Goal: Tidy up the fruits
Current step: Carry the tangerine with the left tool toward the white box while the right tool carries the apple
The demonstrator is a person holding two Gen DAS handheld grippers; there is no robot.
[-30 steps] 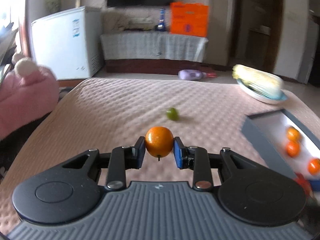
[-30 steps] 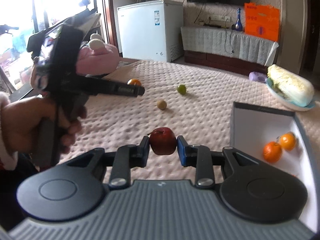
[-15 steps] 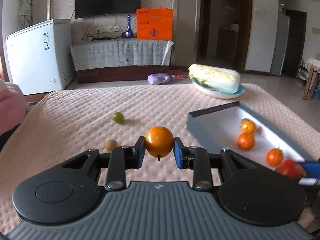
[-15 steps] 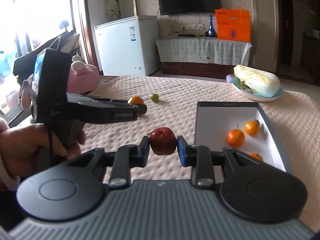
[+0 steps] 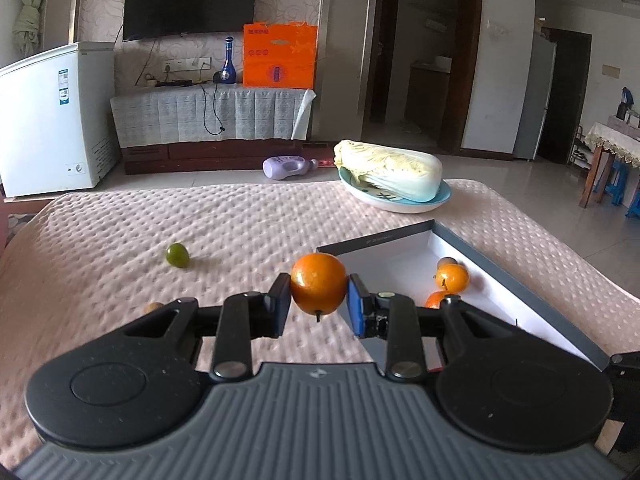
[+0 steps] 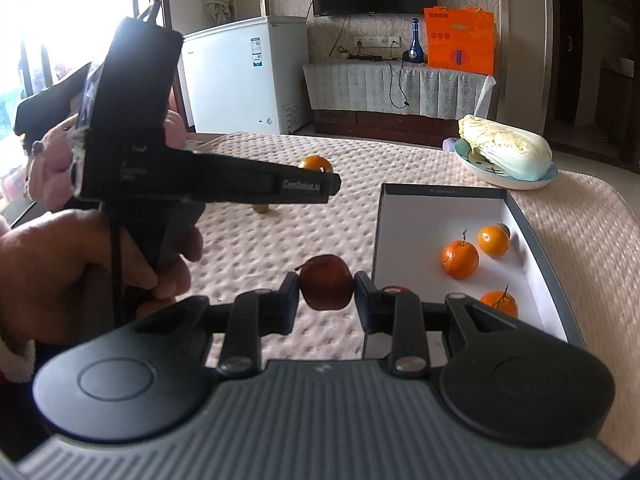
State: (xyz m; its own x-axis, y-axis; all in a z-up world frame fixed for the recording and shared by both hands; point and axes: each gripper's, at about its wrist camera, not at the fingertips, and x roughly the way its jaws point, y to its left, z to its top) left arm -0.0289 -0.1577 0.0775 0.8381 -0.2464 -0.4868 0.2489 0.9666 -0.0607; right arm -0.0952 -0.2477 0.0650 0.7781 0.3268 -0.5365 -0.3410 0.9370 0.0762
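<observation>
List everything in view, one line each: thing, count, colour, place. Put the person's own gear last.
orange: one, orange, in the left gripper
apple: one, dark red, in the right gripper
box: one, grey with white inside, right side of the quilt
oranges in box: three, orange
green fruit: one, loose on quilt
brown fruit: one, small, loose on quilt
cabbage: one, pale, on a blue plate
quilt: one, pink
left gripper: black, shut
right gripper: black, shut
</observation>
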